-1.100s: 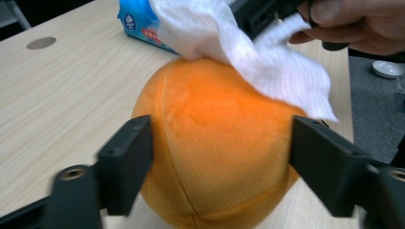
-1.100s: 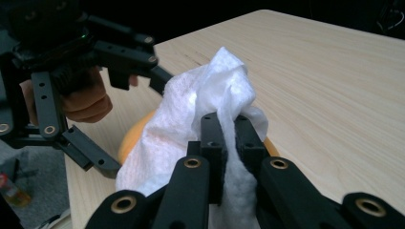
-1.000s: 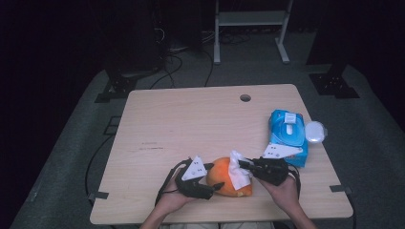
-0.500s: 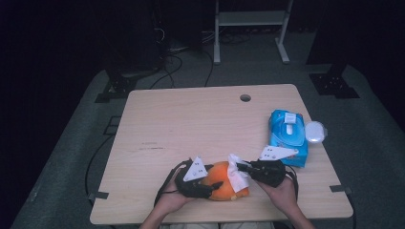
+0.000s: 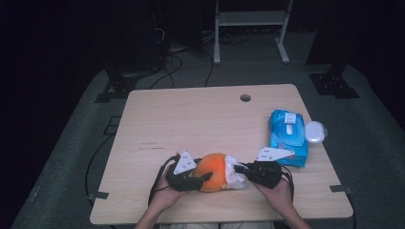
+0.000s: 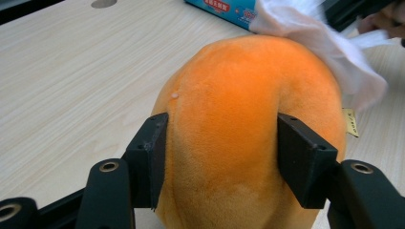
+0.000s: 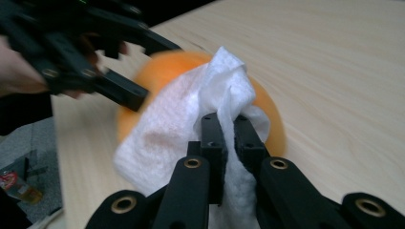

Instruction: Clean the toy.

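Orange plush ball-shaped toy (image 6: 248, 129) sits near the desk's (image 5: 200, 119) front edge, clamped by the left gripper (image 5: 203, 178), while the right gripper (image 7: 228, 125), pinching a white wipe (image 7: 191, 119), rubs it, wiping seemingly midway

Both grippers are black with brass-ringed screw holes; white three-cornered plates (image 5: 185, 162) top them; black cables trail.

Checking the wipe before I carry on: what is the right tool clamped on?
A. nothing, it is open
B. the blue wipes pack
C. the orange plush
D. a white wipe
D: in the right gripper view the right tool has its jaws pinched together on a bunched white wipe draped against the orange plush, which the left tool grips on both sides.
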A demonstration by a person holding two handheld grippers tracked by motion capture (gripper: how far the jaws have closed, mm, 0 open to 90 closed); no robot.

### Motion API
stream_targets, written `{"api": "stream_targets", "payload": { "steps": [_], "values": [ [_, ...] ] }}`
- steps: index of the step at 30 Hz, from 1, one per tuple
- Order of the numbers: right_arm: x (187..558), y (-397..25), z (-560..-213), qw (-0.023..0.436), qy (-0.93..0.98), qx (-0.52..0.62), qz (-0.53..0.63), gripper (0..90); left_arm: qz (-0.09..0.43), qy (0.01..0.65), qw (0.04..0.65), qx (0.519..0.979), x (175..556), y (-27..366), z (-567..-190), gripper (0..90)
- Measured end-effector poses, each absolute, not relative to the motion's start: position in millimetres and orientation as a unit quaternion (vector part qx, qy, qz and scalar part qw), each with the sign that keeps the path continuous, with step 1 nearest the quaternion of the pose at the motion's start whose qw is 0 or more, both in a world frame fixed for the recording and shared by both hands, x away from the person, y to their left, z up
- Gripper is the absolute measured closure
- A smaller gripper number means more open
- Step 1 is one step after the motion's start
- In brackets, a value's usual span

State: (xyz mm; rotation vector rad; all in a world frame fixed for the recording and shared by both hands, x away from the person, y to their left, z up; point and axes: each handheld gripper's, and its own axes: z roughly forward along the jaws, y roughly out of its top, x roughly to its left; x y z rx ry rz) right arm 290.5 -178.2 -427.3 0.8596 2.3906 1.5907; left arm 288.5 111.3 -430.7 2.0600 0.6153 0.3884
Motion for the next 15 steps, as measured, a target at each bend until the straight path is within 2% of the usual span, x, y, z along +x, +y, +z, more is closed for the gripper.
{"api": "stream_targets", "payload": {
  "steps": [3, 8, 15],
  "values": [
    [289, -174, -426, 0.078, 0.8, 0.277, 0.526, 84.5, 0.149, 0.255, 0.463, 0.836, 291, 115, -431, 39.2],
    [297, -185, -440, 0.06, 0.795, 0.315, 0.515, 84.6, 0.14, 0.264, 0.468, 0.832, 294, 118, -433, 38.1],
    [293, -175, -429, 0.07, 0.793, 0.289, 0.532, 84.5, 0.142, 0.249, 0.468, 0.836, 291, 113, -433, 37.8]
  ]
}}
